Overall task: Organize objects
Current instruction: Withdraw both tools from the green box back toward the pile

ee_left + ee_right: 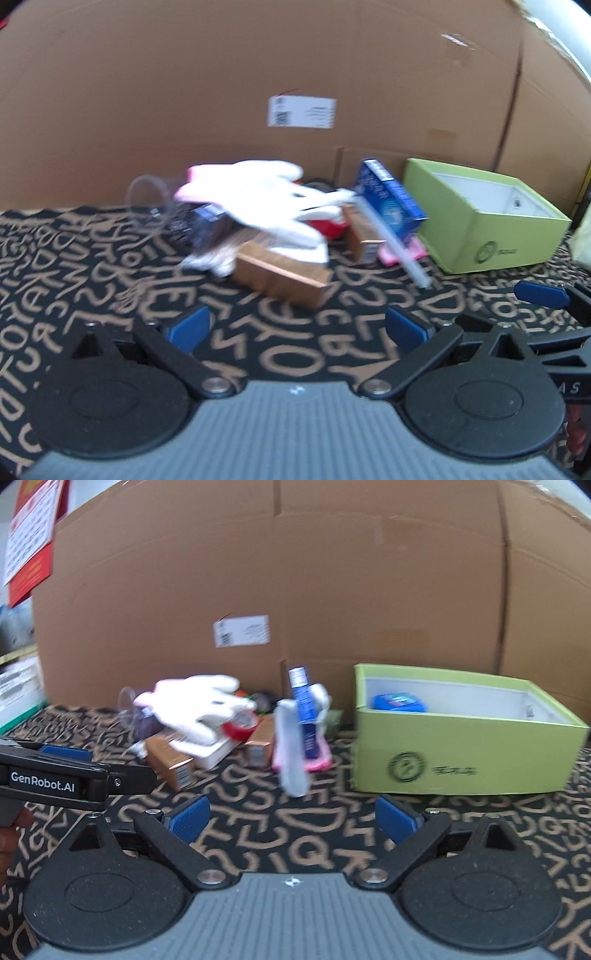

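A pile of objects lies on the patterned cloth: a white glove (258, 195) (199, 705), copper-coloured boxes (284, 275) (168, 760), a blue box (388, 197) (304, 709), a red tape roll (240, 725), a translucent white tube (391, 243) (291, 753) and a pink item (317, 758). A green open box (484, 221) (461, 753) stands to the right and holds a blue packet (397, 701). My left gripper (297, 330) is open and empty, short of the pile. My right gripper (291, 819) is open and empty, before the tube.
A large cardboard box (258, 74) (295, 572) walls off the back. A clear plastic cup (147, 199) lies at the pile's left. The right gripper's blue pad (541, 290) shows at the left wrist view's right edge; the left gripper's body (55, 779) shows at the right wrist view's left.
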Tool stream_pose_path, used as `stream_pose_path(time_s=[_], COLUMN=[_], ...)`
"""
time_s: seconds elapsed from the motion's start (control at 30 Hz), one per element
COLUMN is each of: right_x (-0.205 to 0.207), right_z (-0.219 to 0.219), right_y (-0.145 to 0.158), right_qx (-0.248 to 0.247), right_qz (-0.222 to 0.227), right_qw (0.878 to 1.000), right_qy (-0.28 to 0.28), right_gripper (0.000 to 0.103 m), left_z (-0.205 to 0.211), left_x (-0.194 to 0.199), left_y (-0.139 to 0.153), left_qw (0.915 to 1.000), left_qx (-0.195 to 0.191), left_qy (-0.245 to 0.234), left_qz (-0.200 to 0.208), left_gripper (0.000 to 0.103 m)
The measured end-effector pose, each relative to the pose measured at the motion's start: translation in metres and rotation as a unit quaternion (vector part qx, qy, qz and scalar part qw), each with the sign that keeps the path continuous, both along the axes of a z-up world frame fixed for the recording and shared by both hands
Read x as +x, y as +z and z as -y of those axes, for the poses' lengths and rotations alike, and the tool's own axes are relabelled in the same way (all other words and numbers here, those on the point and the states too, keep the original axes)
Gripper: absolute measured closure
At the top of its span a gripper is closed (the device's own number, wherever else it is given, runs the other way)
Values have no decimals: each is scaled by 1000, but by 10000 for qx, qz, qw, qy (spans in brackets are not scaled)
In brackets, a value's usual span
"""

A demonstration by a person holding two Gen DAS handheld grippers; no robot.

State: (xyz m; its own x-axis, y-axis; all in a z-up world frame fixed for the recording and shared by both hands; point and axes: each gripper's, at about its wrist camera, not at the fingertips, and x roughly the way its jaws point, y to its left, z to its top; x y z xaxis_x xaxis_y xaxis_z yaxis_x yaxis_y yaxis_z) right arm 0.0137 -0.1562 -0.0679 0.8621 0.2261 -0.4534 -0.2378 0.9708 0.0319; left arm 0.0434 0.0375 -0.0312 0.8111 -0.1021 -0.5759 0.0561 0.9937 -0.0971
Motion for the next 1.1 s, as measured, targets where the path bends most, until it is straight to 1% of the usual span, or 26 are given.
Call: stream_pose_path(time_s=[0.1, 0.2, 0.3, 0.37, 0.47, 0.53, 0.6, 0.63, 0.67, 0.73, 0.77, 0.83, 0.9, 0.97, 1.0, 1.07, 1.1], right_x=[17, 33, 51, 63, 80, 89, 95, 93, 90, 80, 73, 58, 43, 29, 22, 8, 2], right_z=[-6, -11, -16, -16, -16, -18, -19, -18, -16, -13, -13, -12, -11, -8, -7, -7, -8], right_y=[-7, -12, -18, -21, -24, -26, -29, -29, -27, -25, -23, -20, -18, -17, -17, -17, -18], right_qx=[11, -23, -121, -53, 91, 88, 93, 106, 168, 290, 257, 162, 157, 211, 230, 238, 229], right_qz=[-175, -291, -405, -528, -664, -709, -785, -739, -719, -697, -655, -560, -535, -577, -622, -728, -763], right_qw=[9998, 9996, 9991, 9985, 9977, 9974, 9967, 9970, 9970, 9970, 9974, 9982, 9983, 9981, 9978, 9970, 9967], right_qy=[-67, -65, -79, -134, -108, -134, -175, -209, -214, -191, -183, -170, -149, -77, -27, 77, 142], right_gripper=[4, 8, 17, 31, 41, 45, 56, 70, 74, 74, 74, 74, 74, 74, 74, 74, 74], left_z=[-14, -22, -23, -19, -12, -9, -7, -7, -7, -6, -5, -3, -1, 0, 0, -3, -6], left_x=[7, 19, 32, 39, 50, 57, 65, 70, 74, 83, 87, 92, 92, 89, 86, 79, 74], left_y=[-1, -2, -3, -4, -6, -7, -8, -9, -10, -14, -16, -19, -17, -14, -13, -11, -10], left_qw=[9998, 9987, 9967, 9962, 9959, 9955, 9955, 9953, 9950, 9944, 9943, 9944, 9951, 9959, 9960, 9954, 9947], left_qx=[-109, -367, -652, -693, -704, -739, -705, -697, -716, -754, -735, -755, -722, -727, -713, -695, -730], left_qy=[160, 306, 419, 464, 467, 507, 538, 545, 548, 542, 528, 418, 336, 71, -77, -353, -451], left_qz=[11, -149, -231, -272, -311, -308, -343, -385, -422, -511, -566, -604, -580, -541, -538, -549, -558], left_gripper=[0, 0, 0, 0, 0, 0, 6, 10, 14, 21, 25, 29, 35, 56, 60, 71, 74])
